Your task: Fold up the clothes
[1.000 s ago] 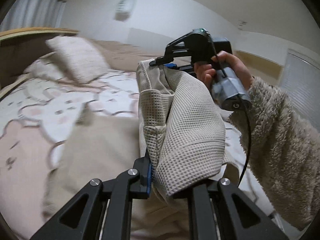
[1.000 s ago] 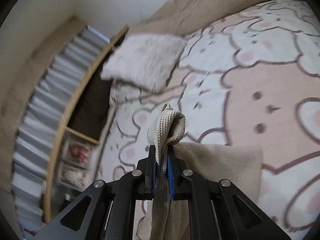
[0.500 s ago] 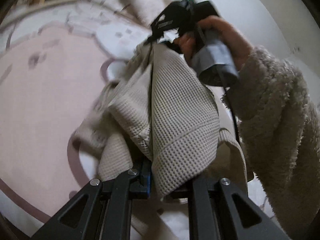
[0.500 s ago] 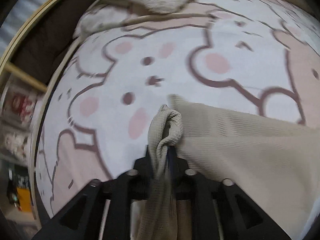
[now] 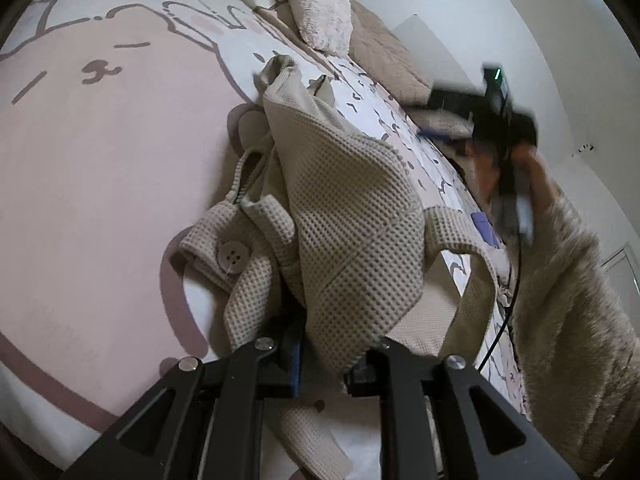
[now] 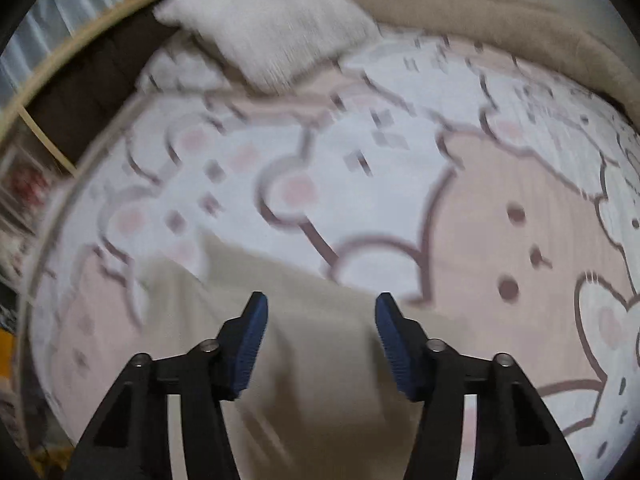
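Observation:
A beige waffle-knit garment (image 5: pixel 344 216) with a grey button lies bunched on the bed. My left gripper (image 5: pixel 324 364) is shut on a fold of it, low over the cover. The right gripper (image 5: pixel 500 120) shows blurred in the left wrist view, up to the right, apart from the cloth. In the right wrist view the right gripper (image 6: pixel 320 320) is open and empty, its blue pads (image 6: pixel 250 332) wide apart above the flat part of the garment (image 6: pixel 304 360).
The bed cover (image 6: pixel 400 184) is pink and white with cartoon bears. A fluffy pillow (image 6: pixel 272 28) and a tan blanket (image 6: pixel 480 12) lie at the head. A wooden bed frame (image 6: pixel 60 60) runs along the left. The person's fleece sleeve (image 5: pixel 568 320) is at right.
The right gripper has opened and let go of the garment, then pulled up and away. The garment has dropped onto the bed. The left gripper keeps its hold and has lowered.

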Demonstrator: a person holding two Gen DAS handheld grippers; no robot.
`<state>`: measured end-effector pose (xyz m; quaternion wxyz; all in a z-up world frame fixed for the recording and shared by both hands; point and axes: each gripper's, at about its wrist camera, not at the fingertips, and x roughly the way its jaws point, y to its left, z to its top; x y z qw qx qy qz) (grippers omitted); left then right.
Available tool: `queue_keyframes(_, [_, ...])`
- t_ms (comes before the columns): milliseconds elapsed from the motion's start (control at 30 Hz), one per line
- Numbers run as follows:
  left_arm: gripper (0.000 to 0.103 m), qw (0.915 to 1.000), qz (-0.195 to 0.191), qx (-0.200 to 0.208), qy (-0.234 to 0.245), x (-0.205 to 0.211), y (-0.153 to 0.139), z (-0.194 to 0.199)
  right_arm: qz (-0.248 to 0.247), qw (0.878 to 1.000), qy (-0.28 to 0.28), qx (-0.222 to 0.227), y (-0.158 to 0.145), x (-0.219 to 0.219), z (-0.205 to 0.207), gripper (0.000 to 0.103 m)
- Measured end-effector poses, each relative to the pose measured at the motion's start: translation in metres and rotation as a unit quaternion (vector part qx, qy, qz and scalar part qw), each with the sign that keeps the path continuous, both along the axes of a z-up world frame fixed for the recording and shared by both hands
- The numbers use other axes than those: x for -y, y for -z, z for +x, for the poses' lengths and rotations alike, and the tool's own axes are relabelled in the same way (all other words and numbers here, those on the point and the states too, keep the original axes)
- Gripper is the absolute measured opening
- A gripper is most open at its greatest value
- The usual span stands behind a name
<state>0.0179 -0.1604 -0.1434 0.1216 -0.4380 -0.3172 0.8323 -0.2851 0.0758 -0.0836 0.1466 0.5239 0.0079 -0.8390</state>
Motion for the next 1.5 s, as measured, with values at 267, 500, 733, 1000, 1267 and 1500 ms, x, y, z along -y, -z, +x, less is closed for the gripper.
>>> queue_keyframes(267, [0.017, 0.9994, 0.002, 0.032, -0.011, 0.015, -0.019, 0.012, 0.069, 0.997, 0.023, -0.016, 0.052, -0.037, 0.017, 0.053])
queue_keyframes(500, [0.022, 0.9970, -0.072, -0.014, -0.025, 0.056, -0.084, 0.023, -0.011, 0.999, -0.015, -0.042, 0.024, -0.040, 0.057, 0.054])
queue_keyframes(733, [0.068, 0.9851, -0.151, -0.080, 0.012, 0.059, -0.160, -0.030, -0.066, 0.997, 0.002, -0.029, 0.038, -0.046, 0.074, 0.054])
queue_keyframes(1000, [0.071, 0.9658, -0.215, -0.134, 0.057, 0.047, -0.201, -0.110, 0.009, 0.993, -0.046, -0.107, 0.071, -0.026, 0.102, 0.063])
queue_keyframes(1267, [0.071, 0.9776, -0.181, -0.032, 0.102, 0.027, -0.091, -0.262, -0.027, 0.992, -0.052, -0.111, 0.077, -0.030, 0.101, 0.075])
queue_keyframes(1500, [0.071, 0.9792, -0.168, 0.057, 0.099, 0.033, -0.009, -0.309, -0.029, 0.991, -0.050, -0.121, 0.078, -0.031, 0.104, 0.075])
